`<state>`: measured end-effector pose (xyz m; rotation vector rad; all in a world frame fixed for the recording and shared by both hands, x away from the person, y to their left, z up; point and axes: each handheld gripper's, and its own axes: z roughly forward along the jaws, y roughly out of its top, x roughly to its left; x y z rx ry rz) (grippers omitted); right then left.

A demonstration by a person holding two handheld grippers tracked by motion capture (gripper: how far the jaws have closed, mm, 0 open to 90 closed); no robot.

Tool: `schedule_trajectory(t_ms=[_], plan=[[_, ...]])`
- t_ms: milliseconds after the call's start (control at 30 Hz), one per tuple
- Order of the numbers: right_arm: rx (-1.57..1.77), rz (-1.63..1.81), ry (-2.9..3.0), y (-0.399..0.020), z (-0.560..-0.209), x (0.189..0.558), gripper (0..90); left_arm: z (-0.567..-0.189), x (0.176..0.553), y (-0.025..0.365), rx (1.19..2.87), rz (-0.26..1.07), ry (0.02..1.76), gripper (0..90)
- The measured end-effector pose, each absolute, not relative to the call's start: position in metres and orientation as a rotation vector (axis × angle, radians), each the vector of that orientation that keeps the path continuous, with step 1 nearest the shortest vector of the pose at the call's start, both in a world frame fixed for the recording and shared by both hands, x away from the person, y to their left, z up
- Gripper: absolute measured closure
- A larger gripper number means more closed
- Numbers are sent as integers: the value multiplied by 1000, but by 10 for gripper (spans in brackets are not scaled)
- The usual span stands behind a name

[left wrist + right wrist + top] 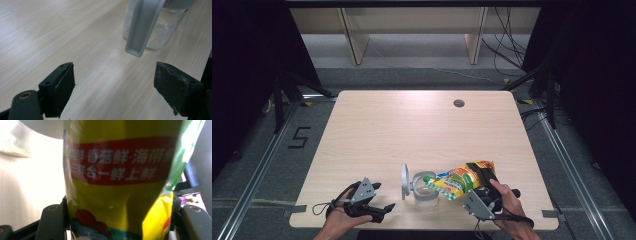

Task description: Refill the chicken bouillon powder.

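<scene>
A clear glass jar (pixel 426 194) stands near the table's front edge, its hinged lid (pixel 405 181) swung open to the left. My right gripper (pixel 486 176) is shut on a yellow and green printed bag (pixel 459 180), which lies tilted with its left end over the jar's mouth. In the right gripper view the bag (pixel 117 182) sits squeezed between the jaws of the right gripper (pixel 117 220). Left of the jar, my left gripper (pixel 384 210) rests low and open. In the left gripper view the left gripper (pixel 113 82) holds nothing, and the jar (pixel 165 30) and a grey metal lid part (pixel 142 25) stand just beyond.
The light wooden table (pixel 412 125) has a round cable hole (pixel 458 103) at the back right. Its front edge runs just below both hands. Dark floor with a taped "5" (pixel 299 136) lies left, cables at the back right.
</scene>
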<state>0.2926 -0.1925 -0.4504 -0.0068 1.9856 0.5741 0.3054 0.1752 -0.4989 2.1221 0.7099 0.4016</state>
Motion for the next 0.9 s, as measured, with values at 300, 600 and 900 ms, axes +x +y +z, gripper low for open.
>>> schedule_trajectory(t_ms=[300, 600, 900], plan=[[-120, 432, 1933, -181, -447, 287, 389, -498, 306, 176, 2123, 403, 687, 166], [-240, 297, 1870, -175, -441, 284, 395, -499, 306, 176, 2124, 402, 681, 167], [-345, 190, 1816, -169, -435, 284, 397, -499, 306, 175, 2131, 398, 682, 167]])
